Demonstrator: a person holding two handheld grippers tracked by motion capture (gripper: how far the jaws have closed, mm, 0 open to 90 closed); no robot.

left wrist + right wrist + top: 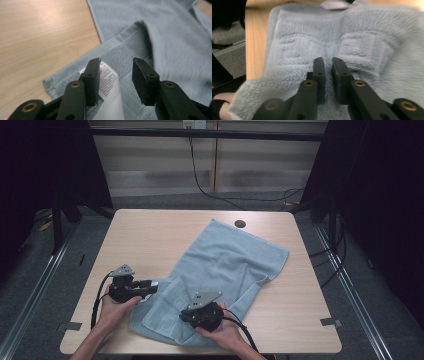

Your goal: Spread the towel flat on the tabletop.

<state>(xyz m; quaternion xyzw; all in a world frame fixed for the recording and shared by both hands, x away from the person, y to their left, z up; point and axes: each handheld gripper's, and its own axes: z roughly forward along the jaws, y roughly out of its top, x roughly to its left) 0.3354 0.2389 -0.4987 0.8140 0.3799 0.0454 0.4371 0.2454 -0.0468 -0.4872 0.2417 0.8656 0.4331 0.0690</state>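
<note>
Towel work hinges on one relation: the pale blue terry towel runs its long axis diagonally from the near-left table edge toward the far right, and both tools sit at its near end. The right gripper has its jaws pinched narrow on a soft ridge of pile. The left gripper stands parted over the towel's white printed care label, holding nothing, beside the smooth light wooden table.
</note>
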